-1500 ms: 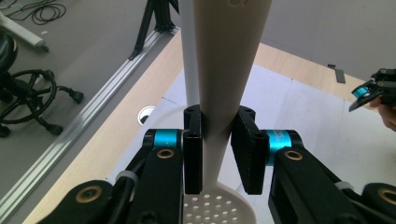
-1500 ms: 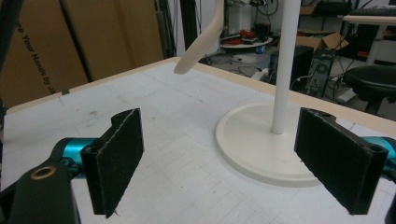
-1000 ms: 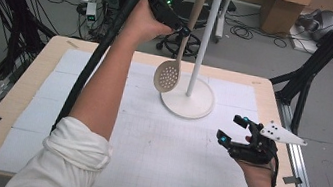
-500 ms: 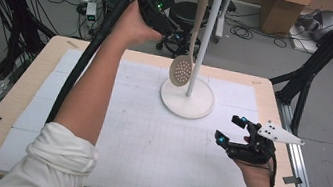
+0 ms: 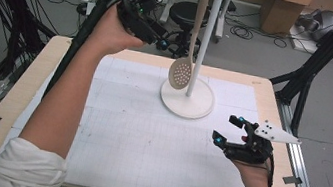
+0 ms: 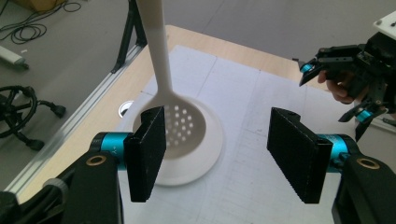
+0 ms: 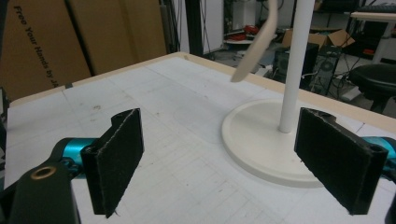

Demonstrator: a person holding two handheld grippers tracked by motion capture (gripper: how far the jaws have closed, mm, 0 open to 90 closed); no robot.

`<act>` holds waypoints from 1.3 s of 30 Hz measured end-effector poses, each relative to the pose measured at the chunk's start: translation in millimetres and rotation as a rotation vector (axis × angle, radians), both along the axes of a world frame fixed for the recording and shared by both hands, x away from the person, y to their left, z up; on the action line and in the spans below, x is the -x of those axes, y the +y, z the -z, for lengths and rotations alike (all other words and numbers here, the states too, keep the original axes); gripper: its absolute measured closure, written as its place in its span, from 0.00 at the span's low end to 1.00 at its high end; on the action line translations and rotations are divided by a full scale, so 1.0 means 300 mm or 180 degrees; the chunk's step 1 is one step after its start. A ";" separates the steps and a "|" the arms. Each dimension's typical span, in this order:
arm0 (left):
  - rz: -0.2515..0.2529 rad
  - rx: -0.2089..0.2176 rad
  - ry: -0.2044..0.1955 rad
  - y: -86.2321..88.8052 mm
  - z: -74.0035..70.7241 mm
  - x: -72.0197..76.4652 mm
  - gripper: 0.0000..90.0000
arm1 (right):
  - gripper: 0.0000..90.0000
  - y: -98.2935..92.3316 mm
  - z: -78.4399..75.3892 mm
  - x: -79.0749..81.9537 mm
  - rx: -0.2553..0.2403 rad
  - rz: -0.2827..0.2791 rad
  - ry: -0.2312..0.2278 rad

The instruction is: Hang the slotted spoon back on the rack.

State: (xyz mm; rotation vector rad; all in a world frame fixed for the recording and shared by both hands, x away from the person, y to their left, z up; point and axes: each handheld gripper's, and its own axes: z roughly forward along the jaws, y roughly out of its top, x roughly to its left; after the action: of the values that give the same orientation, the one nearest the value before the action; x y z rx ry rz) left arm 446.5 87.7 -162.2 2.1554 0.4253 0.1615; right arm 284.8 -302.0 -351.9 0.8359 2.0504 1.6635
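A cream slotted spoon [image 5: 181, 73] hangs by its handle from a hook at the top of a white rack stand [image 5: 205, 39] with a round base [image 5: 197, 109]. My left gripper [image 5: 163, 42] is held high, left of the spoon's handle and apart from it. Its jaws have just been opening and nothing is between them. In the left gripper view the spoon's bowl [image 6: 184, 127] hangs beyond the open left gripper [image 6: 217, 149]. My right gripper [image 5: 227, 130] rests open near the table's right side. In its own view the right gripper [image 7: 219, 158] faces the stand's base [image 7: 261, 144] and the spoon [image 7: 254, 51].
A white gridded mat [image 5: 137, 139] covers the wooden table [image 5: 4, 113]. A black stool [image 5: 187, 11], cables and cardboard boxes [image 5: 279, 5] lie on the floor beyond the far edge. Black frame legs [image 5: 310, 70] stand at the right.
The left gripper let go of the spoon's handle, opened and drew away to the left. The spoon swung in from a tilt to hang beside the pole. The right hand stayed put.
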 end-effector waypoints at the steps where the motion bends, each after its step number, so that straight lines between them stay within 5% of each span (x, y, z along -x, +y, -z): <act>1: -0.0008 0.0037 0.0005 0.016 0.008 0.003 0.41 | 0.17 0.002 0.001 -0.001 0.0011 -0.0002 -0.0006; 5: -0.0060 0.0182 0.0013 0.075 0.040 0.018 0.36 | 0.17 0.008 0.004 -0.001 0.0017 -0.0007 0.0015; 8: -0.0078 0.0147 0.0003 0.106 0.065 0.031 0.33 | 0.17 0.007 0.005 -0.001 0.0022 -0.0005 0.0020; 17: -0.0138 0.0317 -0.0026 0.192 0.144 0.077 0.29 | 0.17 0.009 0.009 -0.004 0.0047 -0.0005 0.0017; 27: -0.0071 0.0413 -0.0112 0.235 0.227 0.167 0.23 | 0.17 0.010 0.013 -0.005 0.0054 -0.0008 0.0039; 33: 0.0058 0.0455 -0.0061 0.243 0.313 0.214 0.21 | 0.17 0.015 0.017 -0.007 0.0077 -0.0020 0.0044; 39: -0.0008 0.0409 -0.0107 0.267 0.384 0.252 0.19 | 0.17 0.012 0.017 -0.005 0.0059 -0.0013 0.0054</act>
State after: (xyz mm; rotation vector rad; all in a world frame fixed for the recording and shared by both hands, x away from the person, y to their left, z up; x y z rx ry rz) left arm 370.9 167.9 -277.4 2.0236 0.4080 0.1671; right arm 286.4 -298.3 -356.9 0.8430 2.0771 1.6423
